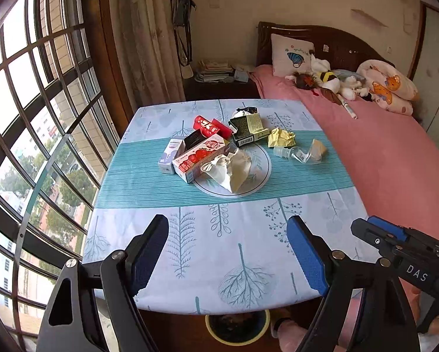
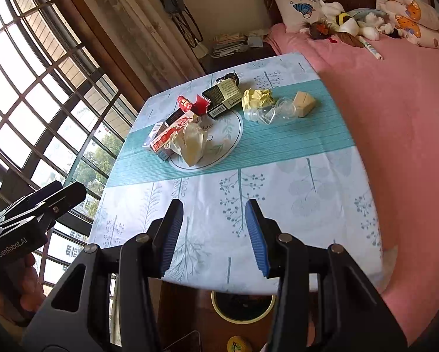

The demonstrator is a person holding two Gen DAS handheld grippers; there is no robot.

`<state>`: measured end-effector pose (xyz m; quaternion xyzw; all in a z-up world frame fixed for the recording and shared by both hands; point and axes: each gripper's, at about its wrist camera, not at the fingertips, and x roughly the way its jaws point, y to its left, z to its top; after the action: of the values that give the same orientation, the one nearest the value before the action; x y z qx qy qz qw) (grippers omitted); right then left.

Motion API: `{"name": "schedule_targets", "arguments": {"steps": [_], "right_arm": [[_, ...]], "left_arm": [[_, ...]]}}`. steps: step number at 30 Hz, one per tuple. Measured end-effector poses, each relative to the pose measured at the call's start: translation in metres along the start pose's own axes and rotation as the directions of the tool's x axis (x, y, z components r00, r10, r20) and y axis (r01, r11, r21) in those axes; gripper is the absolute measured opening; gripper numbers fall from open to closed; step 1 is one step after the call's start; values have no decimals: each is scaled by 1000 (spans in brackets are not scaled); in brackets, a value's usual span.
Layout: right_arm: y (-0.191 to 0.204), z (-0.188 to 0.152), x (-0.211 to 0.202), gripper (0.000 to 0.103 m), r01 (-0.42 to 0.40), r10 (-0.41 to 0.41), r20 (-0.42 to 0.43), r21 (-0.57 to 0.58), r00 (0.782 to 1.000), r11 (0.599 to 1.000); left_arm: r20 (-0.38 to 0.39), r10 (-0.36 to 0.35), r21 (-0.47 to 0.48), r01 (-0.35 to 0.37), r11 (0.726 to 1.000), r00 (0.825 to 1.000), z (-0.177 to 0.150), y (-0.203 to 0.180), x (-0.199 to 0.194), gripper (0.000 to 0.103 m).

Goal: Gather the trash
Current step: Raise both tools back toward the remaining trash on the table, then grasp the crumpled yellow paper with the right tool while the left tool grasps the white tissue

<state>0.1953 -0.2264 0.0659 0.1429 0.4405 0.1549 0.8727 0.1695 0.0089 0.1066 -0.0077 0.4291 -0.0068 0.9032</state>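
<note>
Both claws hang empty over the near edge of the bench (image 1: 248, 252), the left claw (image 1: 231, 252) spread wide and the right claw (image 2: 213, 234) parted too, each well short of the litter. That litter sits heaped mid-bench on the teal stripe of the tree-printed cloth: a red-and-white strawberry carton (image 1: 200, 157) with a crumpled white cloth pouch (image 1: 231, 168) leaning on it, a small pale blue box (image 1: 171, 154) just beside, red wrappers (image 1: 210, 126) and a dark opened card box (image 1: 247, 129) behind, then off to the right a ball of yellow paper (image 1: 281, 137), a crushed clear plastic bottle (image 1: 297, 155) and a beige wedge-shaped scrap (image 1: 319, 148). A yellow-rimmed bin (image 2: 243, 306) shows on the floor under the near edge, likely the drop point. Judging from this, nothing is collected yet. Best to start with the loose outliers: bring the right claw down over the yellow paper, fingers straddling it, and close gently without dragging the cloth.
</note>
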Motion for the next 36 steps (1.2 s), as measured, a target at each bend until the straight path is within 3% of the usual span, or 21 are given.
{"name": "schedule_targets", "arguments": {"steps": [8,18,25,27,29,36], "right_arm": [[-42,110,84,41,-61,51,-86,-115,995,992],[-87,217,214,41,-63,22,-195,-208,981,976],[-104,237,299,41,-73,14,-319,-174,948,982],[-107,240,318,46,-97,38,-347,-155,937,983],[-105,237,332,51,-109,46,-366,-155,929,982],[-90,235,363,52,-157,71,-405,-183,911,970]], "left_arm": [[-154,46,-141,-68,988,987,64,-22,112,84],[-321,96,-256,-184,949,942,85,-30,236,84],[-387,113,-292,-238,926,915,82,-30,289,84],[-395,114,-307,-248,919,911,79,-29,298,84],[-402,122,-315,-262,912,907,77,-27,301,84],[-412,134,-345,-290,893,901,80,-22,316,84]]}}
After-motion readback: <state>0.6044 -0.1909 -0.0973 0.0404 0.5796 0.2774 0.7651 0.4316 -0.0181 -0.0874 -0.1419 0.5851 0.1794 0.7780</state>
